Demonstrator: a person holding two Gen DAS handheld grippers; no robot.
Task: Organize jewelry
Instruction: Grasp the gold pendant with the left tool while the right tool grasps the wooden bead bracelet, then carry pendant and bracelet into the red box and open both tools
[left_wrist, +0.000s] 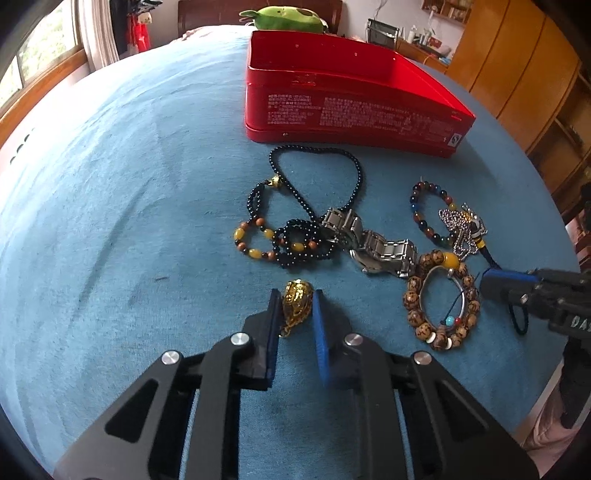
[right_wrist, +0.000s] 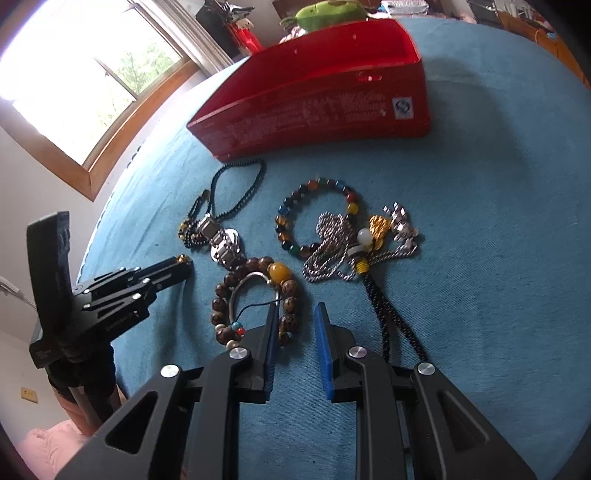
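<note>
Left gripper clamps the gold pendant, first piece to go into the red tin.

The gold pendant (left_wrist: 296, 300) lies near on the blue cloth (left_wrist: 129, 221), pinched between the pads of the left gripper (left_wrist: 295, 306). Beyond it are the bead bracelets, the metal watch (left_wrist: 373, 240) and, far, the open red tin (left_wrist: 354, 96). The right gripper (right_wrist: 295, 321) hovers with jaws apart, empty, beside the wooden bead bracelet (right_wrist: 255, 295). Next, I think: lift gently and carry it to the tin.

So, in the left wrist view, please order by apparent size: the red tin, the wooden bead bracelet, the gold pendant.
1. red tin, clearly largest, although farthest away.
2. wooden bead bracelet.
3. gold pendant, smallest, even though it is nearest, between the left gripper pads.
</note>
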